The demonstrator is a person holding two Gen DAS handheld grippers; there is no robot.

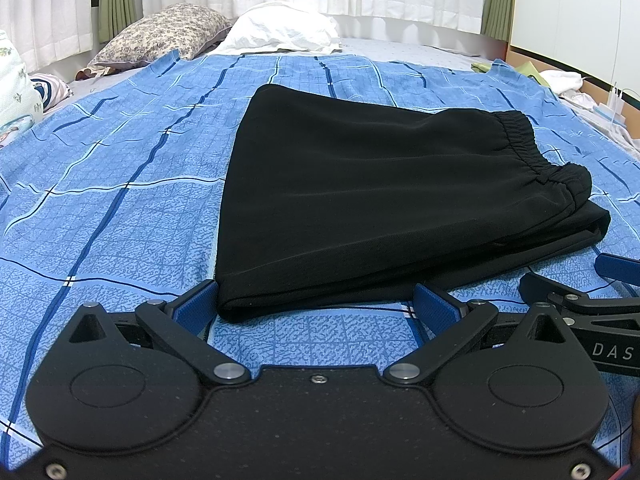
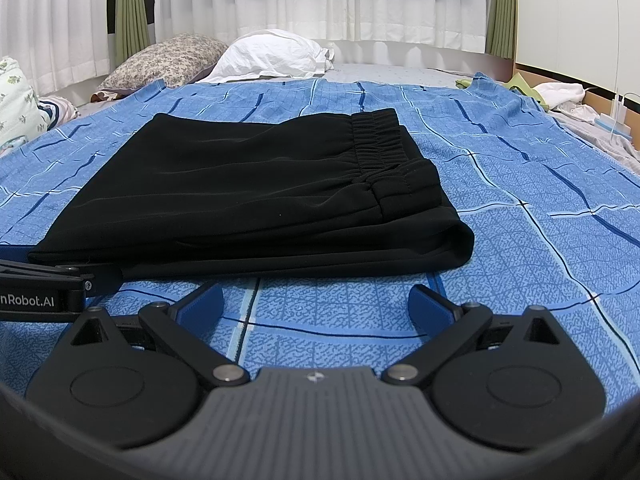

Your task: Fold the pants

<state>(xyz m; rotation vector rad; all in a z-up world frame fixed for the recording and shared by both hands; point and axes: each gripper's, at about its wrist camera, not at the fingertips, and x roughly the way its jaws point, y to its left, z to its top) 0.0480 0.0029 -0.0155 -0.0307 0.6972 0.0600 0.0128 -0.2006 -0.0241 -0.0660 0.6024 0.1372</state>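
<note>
"DAS" on right gripper; "nRobot.AI" on left gripper.

Both wrist cameras are sitting low over the blue checked bedspread, looking forward between their own spread fingers toward the pillows and white curtains. The left one is facing the near left corner of the folded black pants, the right one their near right end. Each is catching the other's gripper at its edge.
</note>
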